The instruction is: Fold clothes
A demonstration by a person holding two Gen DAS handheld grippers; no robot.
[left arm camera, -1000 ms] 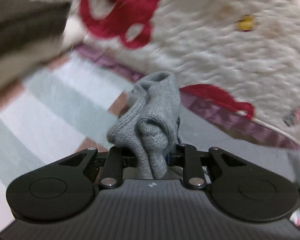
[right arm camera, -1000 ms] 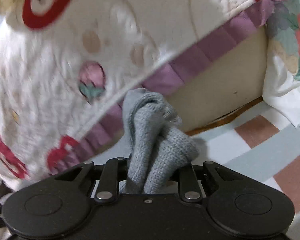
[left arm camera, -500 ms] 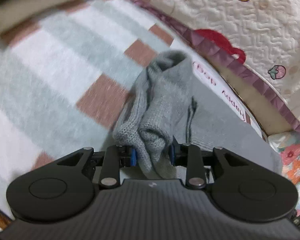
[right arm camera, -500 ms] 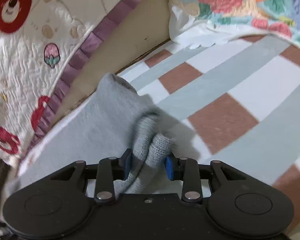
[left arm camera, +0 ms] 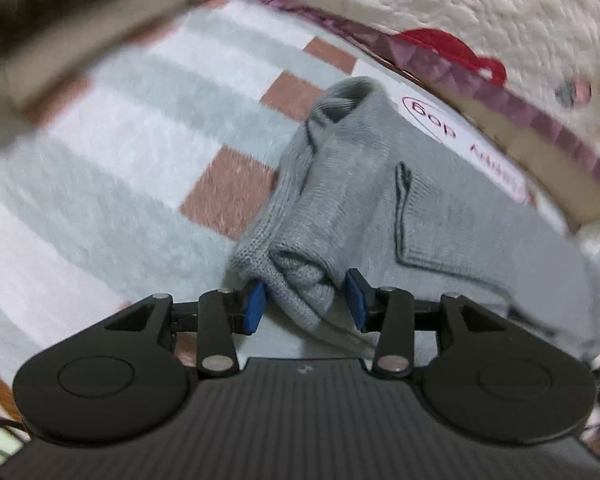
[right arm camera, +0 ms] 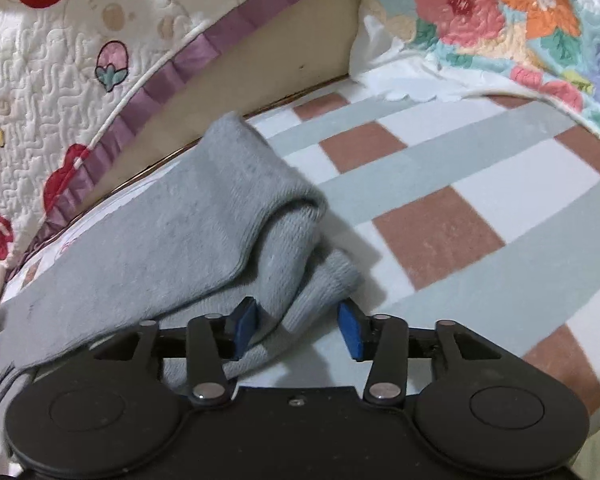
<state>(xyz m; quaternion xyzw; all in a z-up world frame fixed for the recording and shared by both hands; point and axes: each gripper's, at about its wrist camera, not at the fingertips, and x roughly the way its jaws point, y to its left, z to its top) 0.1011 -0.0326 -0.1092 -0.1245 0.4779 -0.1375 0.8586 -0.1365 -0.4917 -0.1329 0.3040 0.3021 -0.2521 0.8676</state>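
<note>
Lying folded on checked blanket (right arm camera: 440, 236), grey knit garment (left arm camera: 340, 208), left hand-held gripper (left arm camera: 306, 300) and right hand-held gripper (right arm camera: 296, 324) low, parted around its corners

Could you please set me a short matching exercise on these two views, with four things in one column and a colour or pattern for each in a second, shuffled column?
Things:
1. sweater
2. blanket under the sweater
3. gripper pads
4. quilt at the far right of the right wrist view

Colours or patterns:
A. blue
B. large flowers in pink and orange
C. plain grey knit
D. checks of white, pale green and brown

Pairs: 1-C, 2-D, 3-A, 4-B
</note>
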